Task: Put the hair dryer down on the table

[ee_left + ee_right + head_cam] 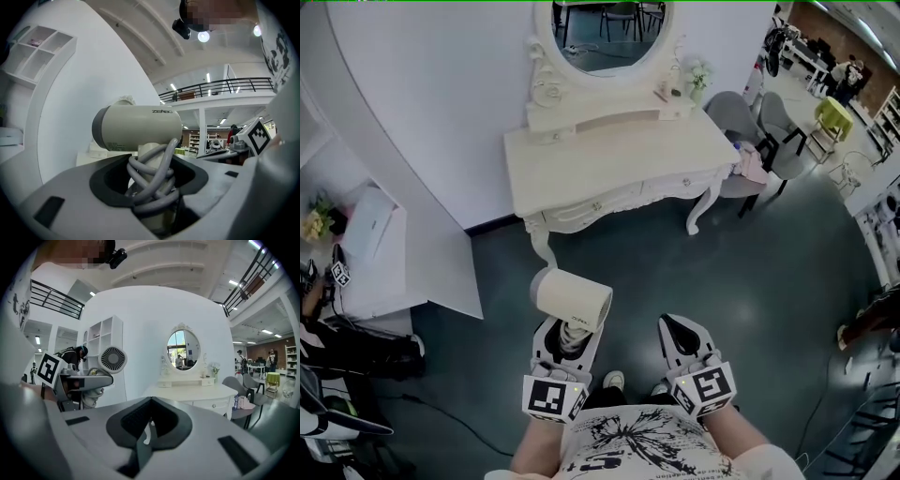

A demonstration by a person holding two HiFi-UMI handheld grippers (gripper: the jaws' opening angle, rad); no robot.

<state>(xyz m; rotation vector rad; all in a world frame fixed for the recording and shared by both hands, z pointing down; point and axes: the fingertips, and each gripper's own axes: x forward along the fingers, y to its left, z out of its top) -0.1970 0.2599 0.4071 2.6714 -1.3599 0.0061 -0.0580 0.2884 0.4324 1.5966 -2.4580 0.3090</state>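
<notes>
A cream hair dryer [572, 300] with a grey cord wound round its handle stands up out of my left gripper [565, 342], which is shut on that handle. In the left gripper view the dryer's barrel [136, 127] lies crosswise above the jaws, and the cord [154, 180] fills the gap between them. My right gripper [680, 336] is beside it, shut and holding nothing; its view shows the dryer's rear vent [112, 359] to the left. Both grippers hang over the dark floor, short of the white dressing table [609, 155], whose top [197, 391] is bare.
An oval mirror [605, 33] and small items stand at the table's back edge. Grey chairs [741, 122] are at its right end. A white curved wall [412, 112] and a low white cabinet [366, 253] are on the left. My shoes [614, 380] show on the floor.
</notes>
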